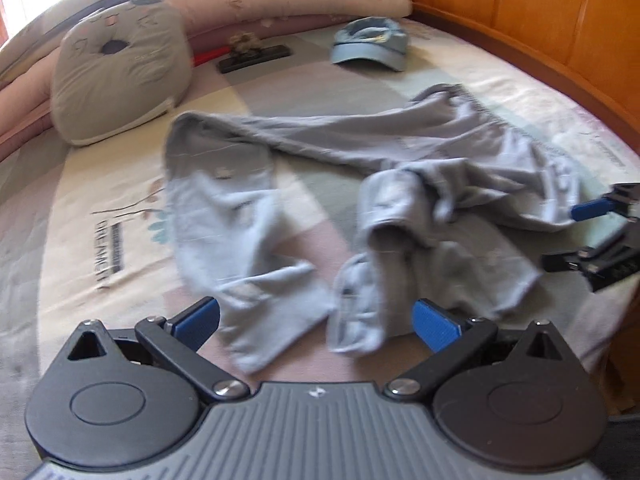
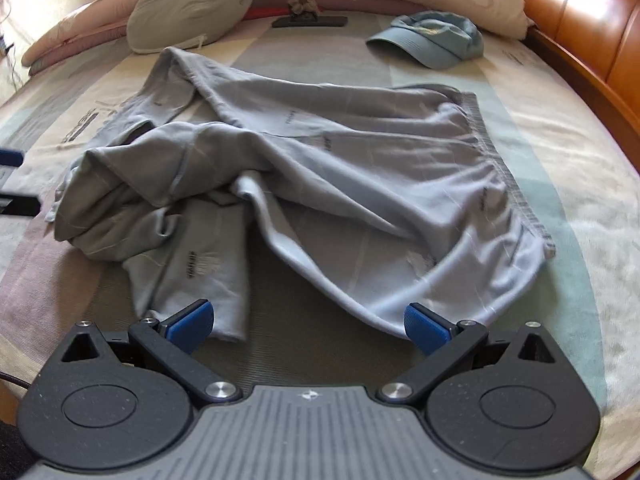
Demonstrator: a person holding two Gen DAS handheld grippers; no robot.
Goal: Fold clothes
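A pair of light grey trousers (image 2: 320,168) lies crumpled on the bed (image 2: 560,184), spread across the patterned cover. The elastic waistband (image 2: 504,168) sits on the side of the trousers nearer the wooden bed frame (image 2: 592,40), while the two legs trail away from it and are twisted and bunched over each other. In the left wrist view one leg (image 1: 224,208) runs out flat and the other is rumpled into a heap (image 1: 400,240).

The left tongs (image 1: 316,320) are spread apart with nothing between them, just over the leg ends. The right tongs (image 2: 308,322) are likewise apart and hold nothing, close to the near hem of the trousers, below the waistband.

The cloth looks thin, soft and limp. It will probably sag and slide rather than hold a shape, so it will need to be lifted from two points at once. The waistband seems the firmest place to grip, being thick and gathered; the leg cuffs are the other likely hold for pulling the legs straight before any fold.

Beyond the trousers lie a blue cap (image 2: 432,40), a grey cushion (image 2: 188,4) and a dark flat object (image 2: 308,21) whose kind cannot be told. No container is in view.
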